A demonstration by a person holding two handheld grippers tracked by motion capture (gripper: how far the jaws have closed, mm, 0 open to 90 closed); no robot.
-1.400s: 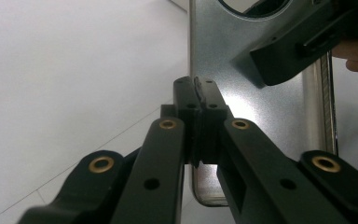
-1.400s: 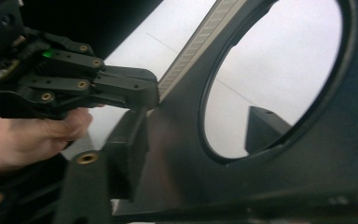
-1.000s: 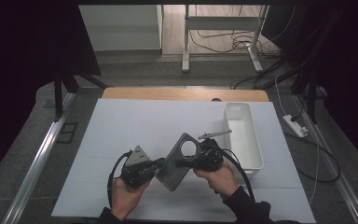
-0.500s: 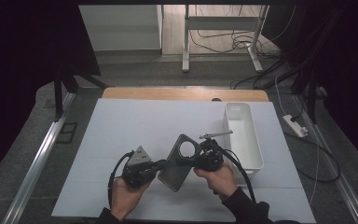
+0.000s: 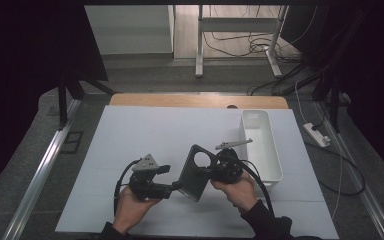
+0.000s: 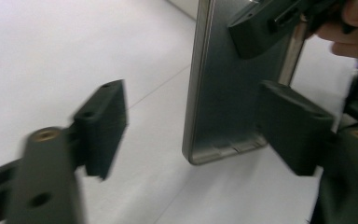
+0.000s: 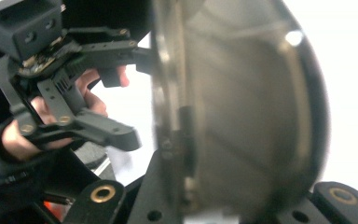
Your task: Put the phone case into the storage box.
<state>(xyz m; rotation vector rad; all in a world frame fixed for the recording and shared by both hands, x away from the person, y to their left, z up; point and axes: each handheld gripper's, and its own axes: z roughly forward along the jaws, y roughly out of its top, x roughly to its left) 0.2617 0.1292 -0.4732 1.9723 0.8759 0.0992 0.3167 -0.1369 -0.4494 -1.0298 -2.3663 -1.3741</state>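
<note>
We hold the metal plate [image 5: 196, 172] upright above the white mat [image 5: 130, 135], left of the bin [image 5: 260, 145]. Right gripper [image 5: 211, 171] is clamped on its edge; left gripper [image 5: 176, 186] has just been opening, jaws wide around the lower corner without pressing. Risk: held by one edge only, the plate may pivot or slip.

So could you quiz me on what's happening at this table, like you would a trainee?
1. True or false: the left gripper clamps the metal plate.
2. Which gripper holds the plate? A) left B) right C) both
3. Which thing stands on the table at the right of the plate in the high view?

Key:
1. False: its jaws have just been opening and stand apart, the plate's edge between them.
2. B, the right gripper.
3. The white bin.
</note>
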